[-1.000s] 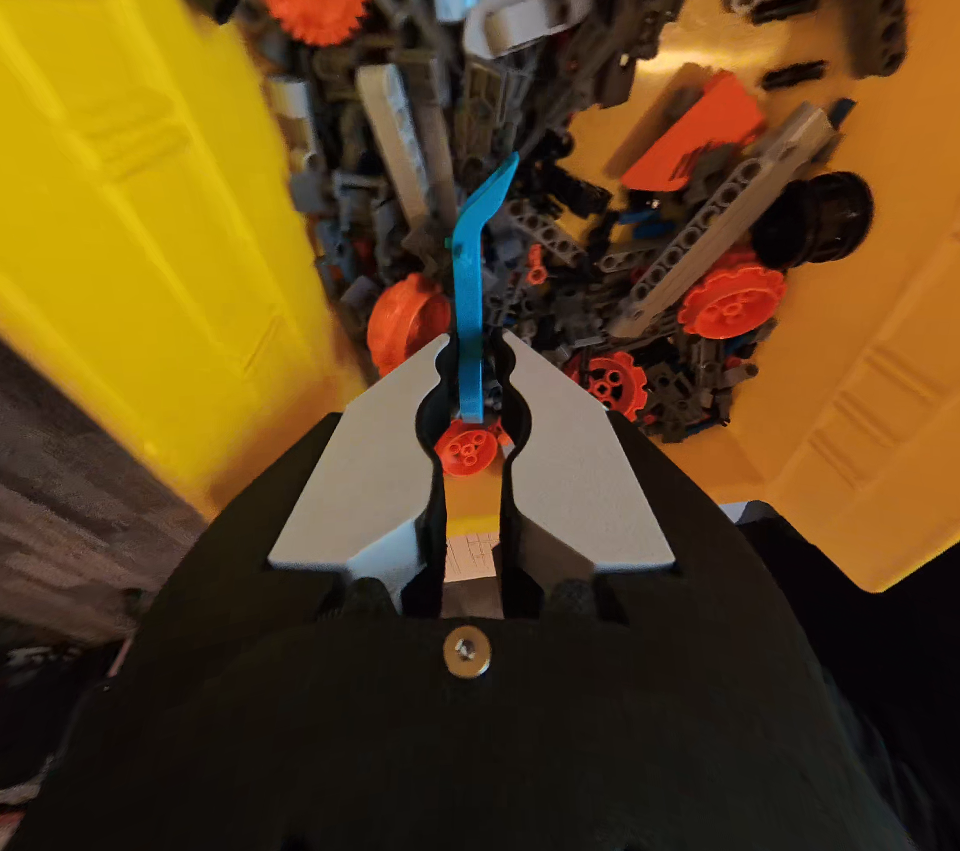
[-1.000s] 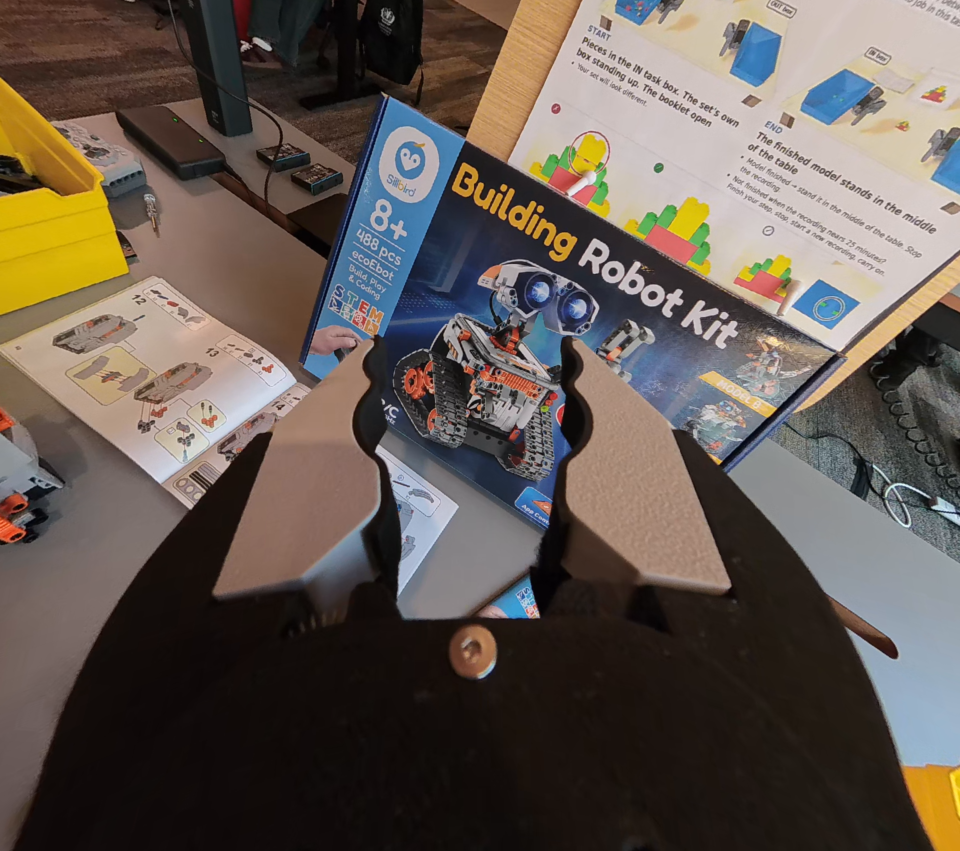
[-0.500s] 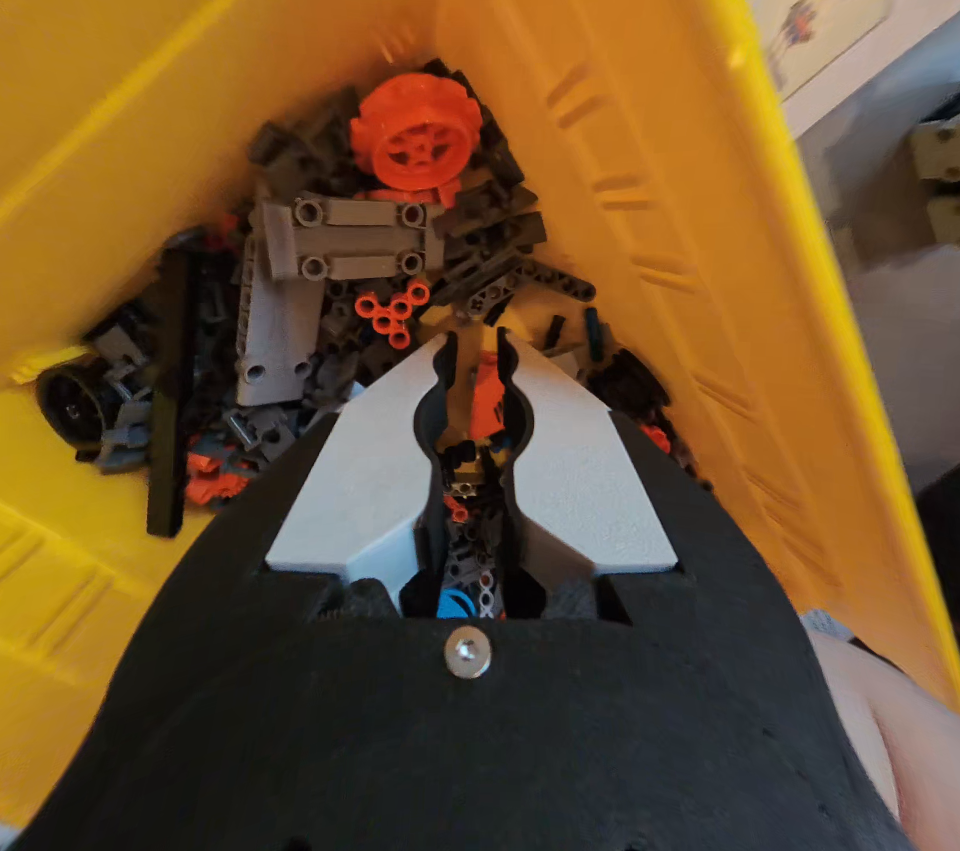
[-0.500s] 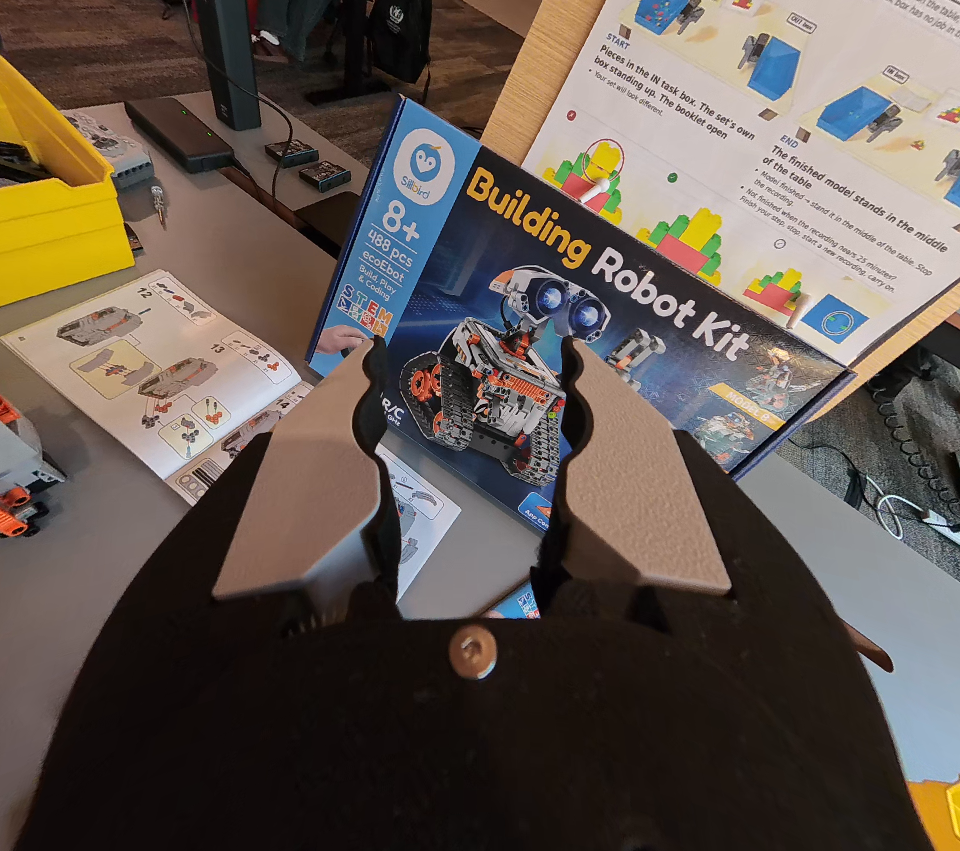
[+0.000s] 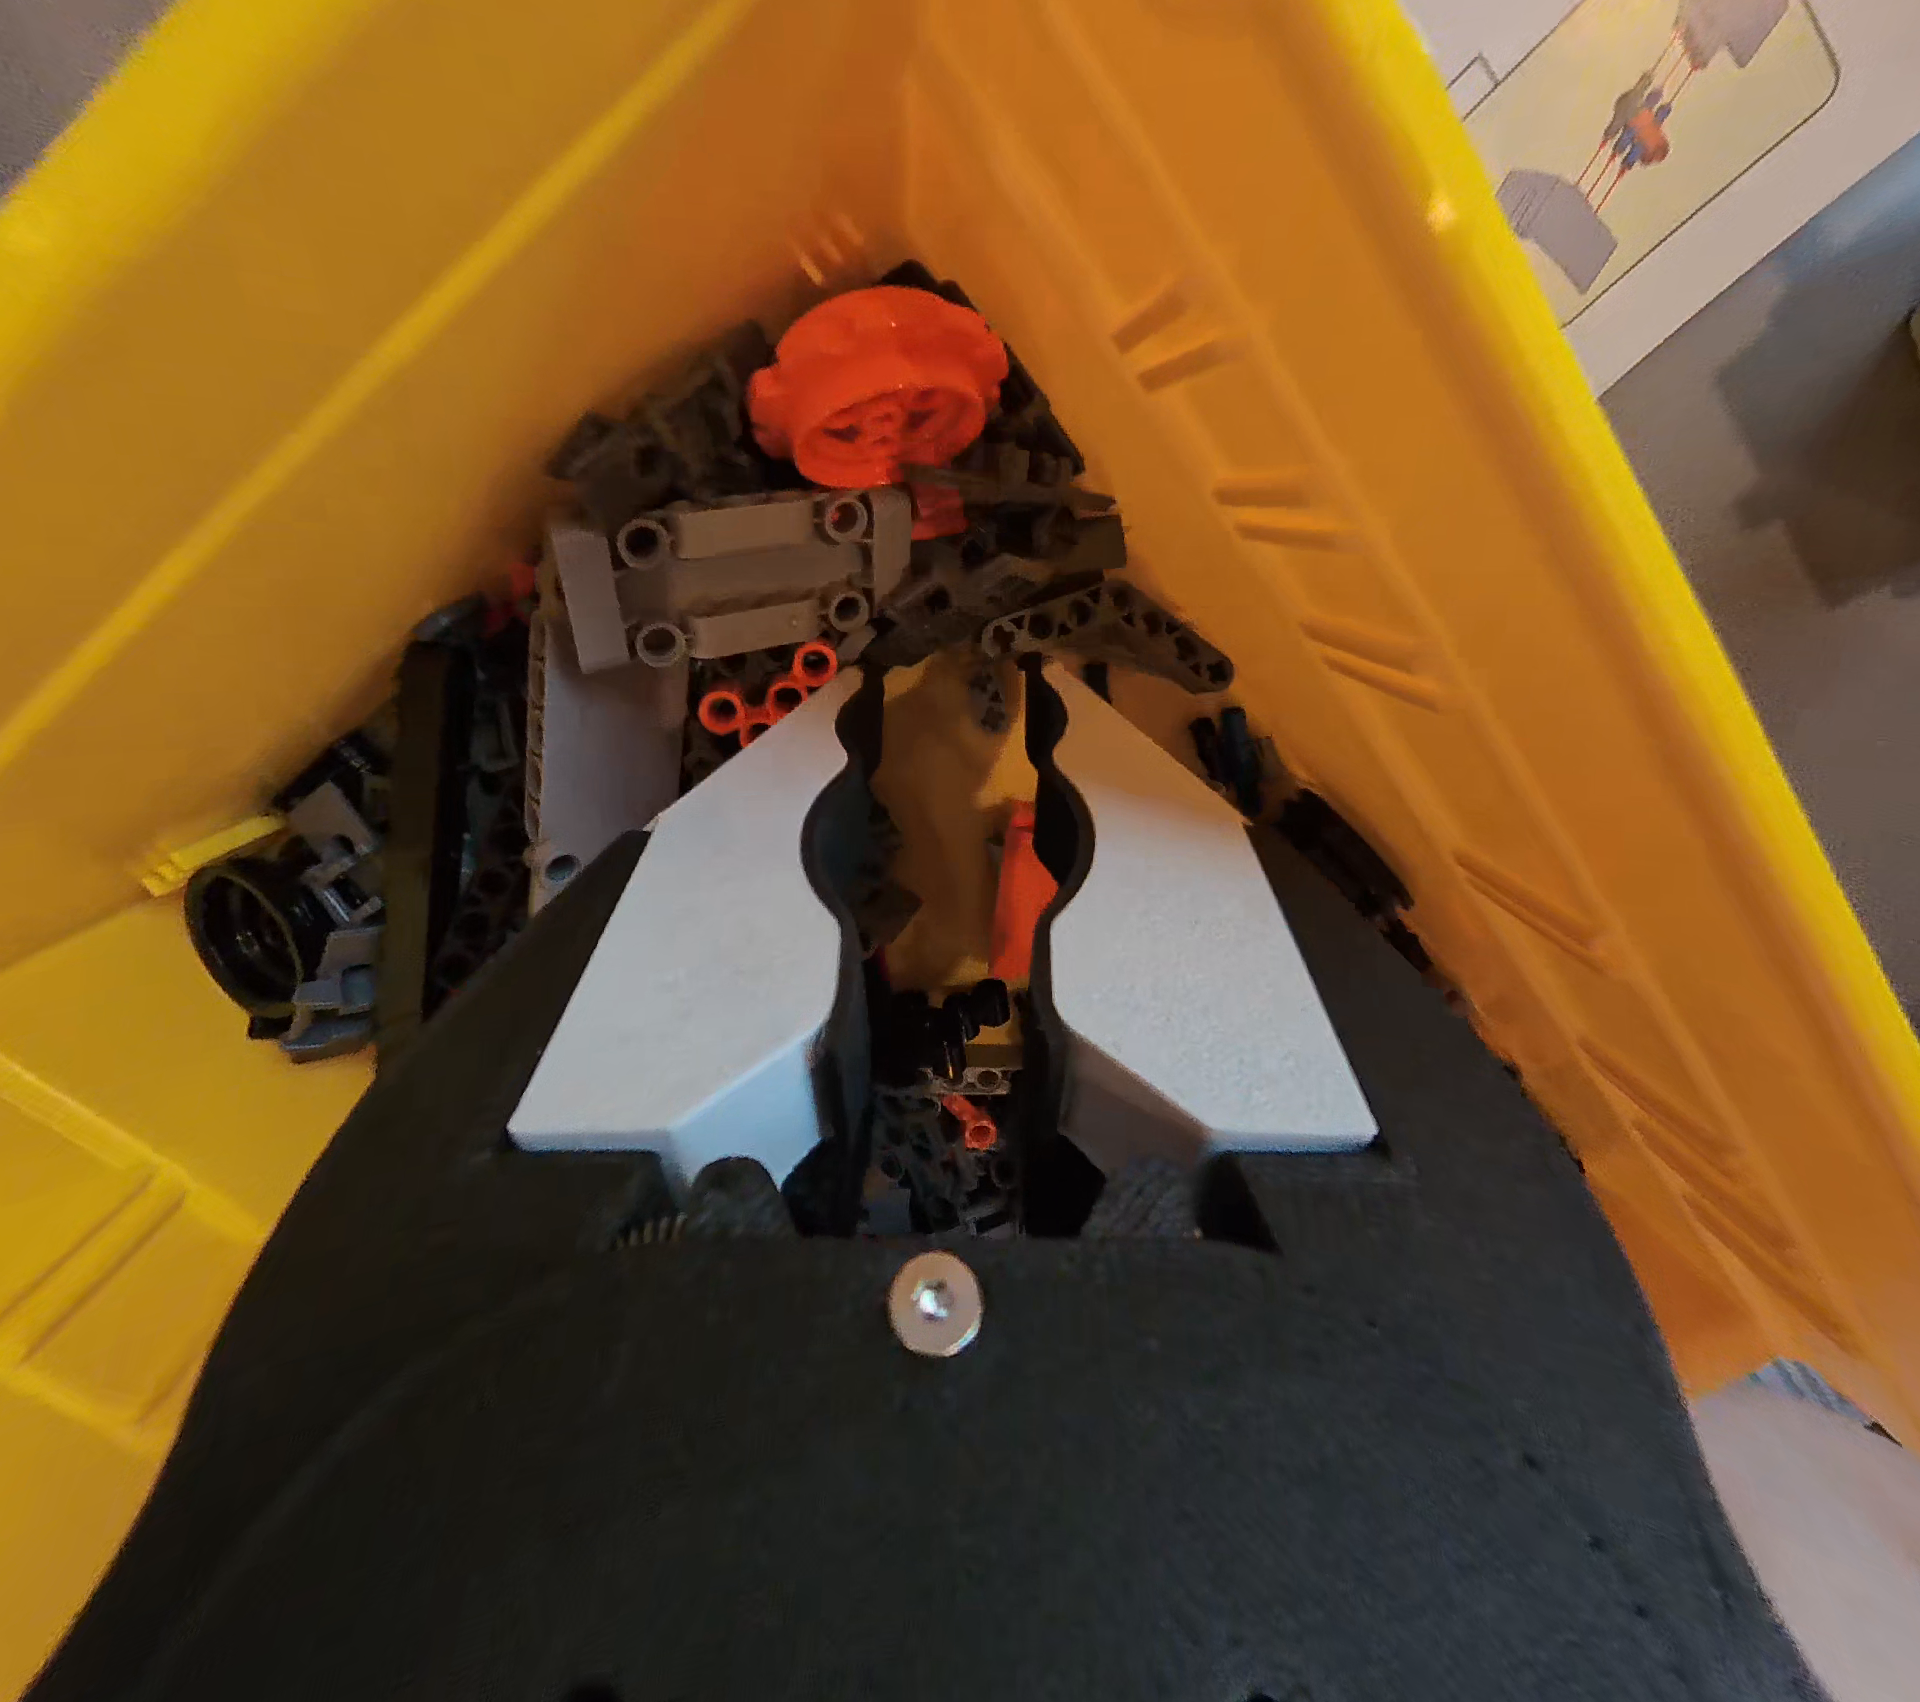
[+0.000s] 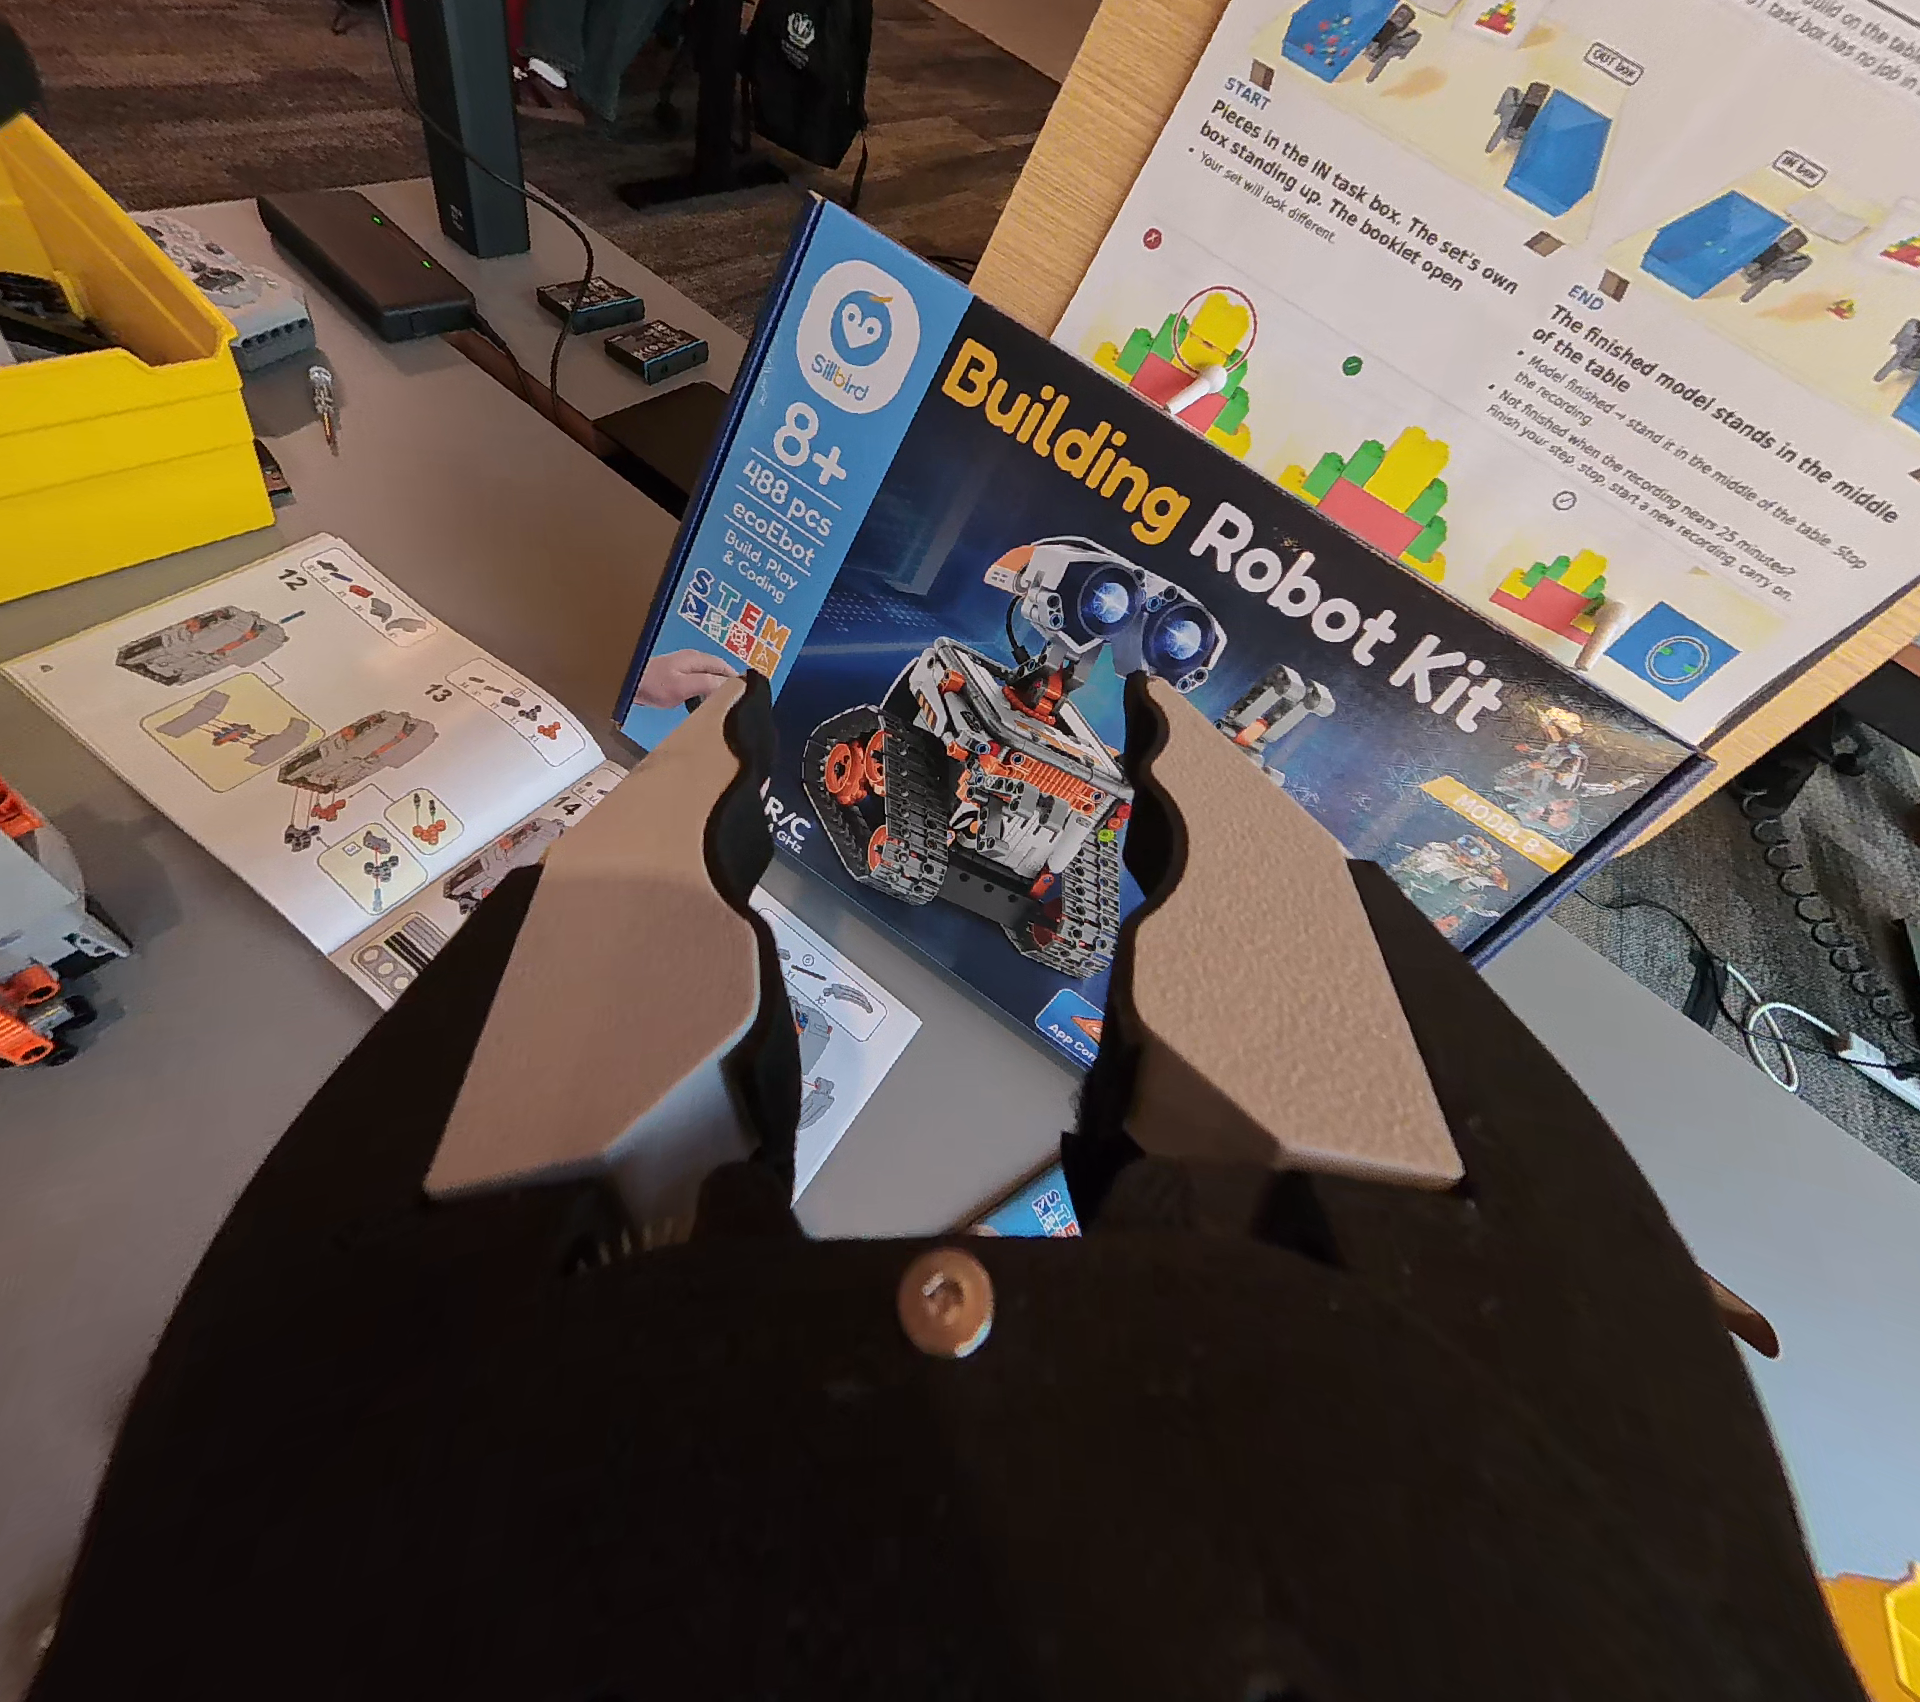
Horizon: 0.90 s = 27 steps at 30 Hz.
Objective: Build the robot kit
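Note:
My left gripper (image 5: 954,686) is inside a yellow bin (image 5: 520,198), pointing into one corner. Its jaws stand a little apart and hold nothing. Between them I see the bin floor and a small orange piece (image 5: 1013,883) lying loose. Just ahead lie a grey block with pin holes (image 5: 727,572) and an orange toothed wheel (image 5: 878,395) on a heap of dark beams. A black wheel (image 5: 249,925) lies at the left. My right gripper (image 6: 940,686) is open and empty above the grey table (image 6: 468,489), facing a standing blue kit box (image 6: 1039,613).
An open instruction booklet (image 6: 312,717) lies on the table left of the right gripper, also showing past the bin's rim (image 5: 1662,42). The yellow bin (image 6: 114,426) stands far left. A partly built grey and orange model (image 6: 42,956) sits at the left edge. A printed sheet (image 6: 1558,198) leans behind the box. The tips of one gripper are about 45 cm away from the tips of the other. My left gripper is the nearer one to the black wheel (image 5: 249,925): about 12 cm, against 50 cm.
The left gripper held a blue curved piece one second ago and now holds nothing. It swung to a corner of the bin and its jaws opened wider. The right gripper barely moved.

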{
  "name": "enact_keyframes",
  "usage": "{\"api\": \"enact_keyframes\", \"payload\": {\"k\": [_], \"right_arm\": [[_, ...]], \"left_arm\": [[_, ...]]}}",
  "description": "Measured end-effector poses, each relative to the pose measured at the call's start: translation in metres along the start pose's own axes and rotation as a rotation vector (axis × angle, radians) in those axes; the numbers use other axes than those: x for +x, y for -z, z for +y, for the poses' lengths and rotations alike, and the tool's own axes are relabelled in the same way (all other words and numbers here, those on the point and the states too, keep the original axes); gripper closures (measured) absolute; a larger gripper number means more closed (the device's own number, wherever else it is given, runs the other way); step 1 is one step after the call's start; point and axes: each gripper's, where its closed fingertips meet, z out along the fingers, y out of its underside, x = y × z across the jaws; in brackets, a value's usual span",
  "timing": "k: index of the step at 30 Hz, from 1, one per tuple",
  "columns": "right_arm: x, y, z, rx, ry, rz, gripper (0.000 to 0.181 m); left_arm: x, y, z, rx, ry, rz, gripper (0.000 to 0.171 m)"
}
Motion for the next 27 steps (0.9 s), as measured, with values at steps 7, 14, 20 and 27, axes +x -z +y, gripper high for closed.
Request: {"api": "enact_keyframes", "payload": {"k": [7, 14, 20, 27], "right_arm": [[-0.001, 0.001, 0.0, -0.001, 0.011, -0.001, 0.115], [-0.001, 0.003, -0.001, 0.001, 0.021, 0.001, 0.115], [0.0, 0.002, -0.001, -0.001, 0.027, 0.001, 0.115], [-0.002, 0.001, -0.001, -0.008, 0.043, -0.001, 0.115]], "left_arm": [[-0.001, 0.003, -0.001, 0.019, 0.126, 0.069, 0.144], [-0.008, 0.007, 0.012, -0.03, 0.158, 0.025, 0.153], [-0.025, 0.015, 0.028, -0.046, 0.242, -0.019, 0.159], [-0.018, 0.017, 0.033, -0.067, 0.264, 0.016, 0.157]]}}
